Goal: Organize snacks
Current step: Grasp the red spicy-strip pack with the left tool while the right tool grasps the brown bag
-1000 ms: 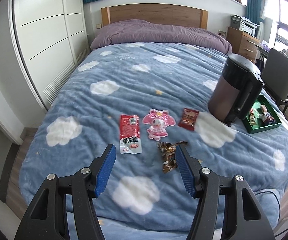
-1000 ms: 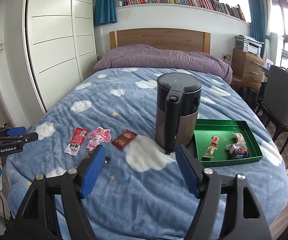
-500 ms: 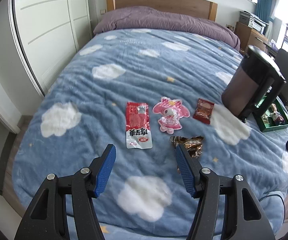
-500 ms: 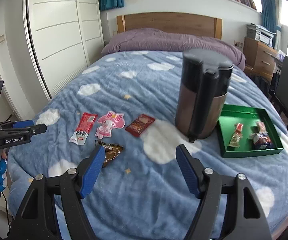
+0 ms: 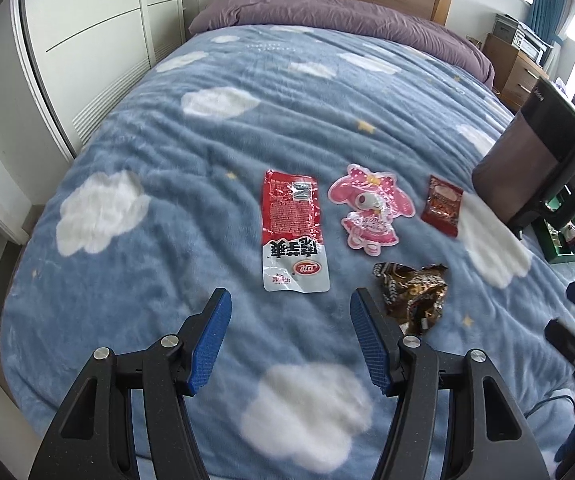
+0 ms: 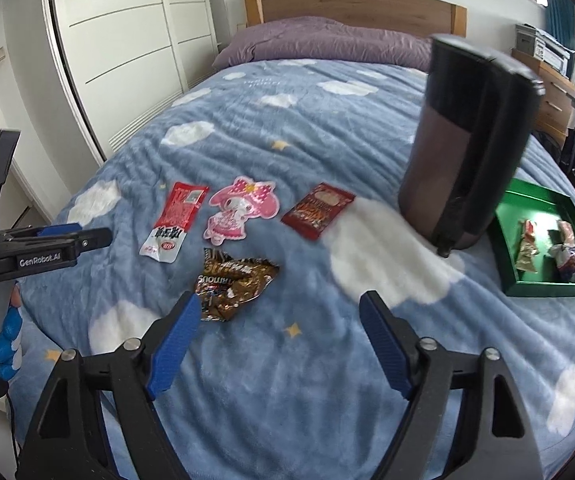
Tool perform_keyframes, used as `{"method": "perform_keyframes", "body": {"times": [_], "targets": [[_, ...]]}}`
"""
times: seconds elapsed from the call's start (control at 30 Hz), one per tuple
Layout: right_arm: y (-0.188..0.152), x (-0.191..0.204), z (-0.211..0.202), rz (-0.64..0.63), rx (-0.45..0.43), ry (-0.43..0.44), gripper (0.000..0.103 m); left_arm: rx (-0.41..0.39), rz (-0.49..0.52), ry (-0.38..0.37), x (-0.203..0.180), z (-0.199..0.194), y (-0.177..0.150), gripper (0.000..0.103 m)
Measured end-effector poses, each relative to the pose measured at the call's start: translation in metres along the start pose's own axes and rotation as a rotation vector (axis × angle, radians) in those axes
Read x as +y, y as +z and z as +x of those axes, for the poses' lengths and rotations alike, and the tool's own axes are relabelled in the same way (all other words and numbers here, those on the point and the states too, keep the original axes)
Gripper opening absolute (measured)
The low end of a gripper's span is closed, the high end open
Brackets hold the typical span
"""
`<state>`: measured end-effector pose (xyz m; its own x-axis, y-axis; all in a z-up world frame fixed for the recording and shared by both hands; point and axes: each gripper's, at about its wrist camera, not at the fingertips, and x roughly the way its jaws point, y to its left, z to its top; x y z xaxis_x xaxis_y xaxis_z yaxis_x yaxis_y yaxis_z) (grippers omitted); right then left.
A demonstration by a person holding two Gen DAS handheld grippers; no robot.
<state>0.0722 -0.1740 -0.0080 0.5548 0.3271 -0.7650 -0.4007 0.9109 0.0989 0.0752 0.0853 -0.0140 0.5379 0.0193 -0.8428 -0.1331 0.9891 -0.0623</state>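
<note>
Nearest: left gripper (image 5: 289, 300), blue fingers spread wide, nothing between, over the blue cloud blanket (image 5: 147, 152). Right gripper (image 6: 279, 304) the same, wide apart and empty. Just past the left gripper's right finger: crumpled brown and gold wrapper (image 5: 413, 296), shiny, partly hidden by that finger; in the right view, letters upside down, hard to read. Farther, in a row left to right: long red and white packet (image 5: 293, 236) with big black writing, flat; pink cartoon-girl packet (image 5: 369, 210); small dark red packet (image 5: 443, 210), print too blurry to read. Right of these: tall dark jug (image 6: 467, 140), blurred. Beside it, green tray (image 6: 505, 208) with two wrapped snacks inside. "GenRobot.AI" readable on the left gripper's side in the right view.
</note>
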Motion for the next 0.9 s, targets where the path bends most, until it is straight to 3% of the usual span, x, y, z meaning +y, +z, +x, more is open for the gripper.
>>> {"method": "perform_keyframes", "body": {"times": [0.9], "targets": [[0.003,0.055,0.093,-0.024,0.145,0.051,0.103,0.042,0.016,-0.013,0.0,0.07,0.022,0.056]]}}
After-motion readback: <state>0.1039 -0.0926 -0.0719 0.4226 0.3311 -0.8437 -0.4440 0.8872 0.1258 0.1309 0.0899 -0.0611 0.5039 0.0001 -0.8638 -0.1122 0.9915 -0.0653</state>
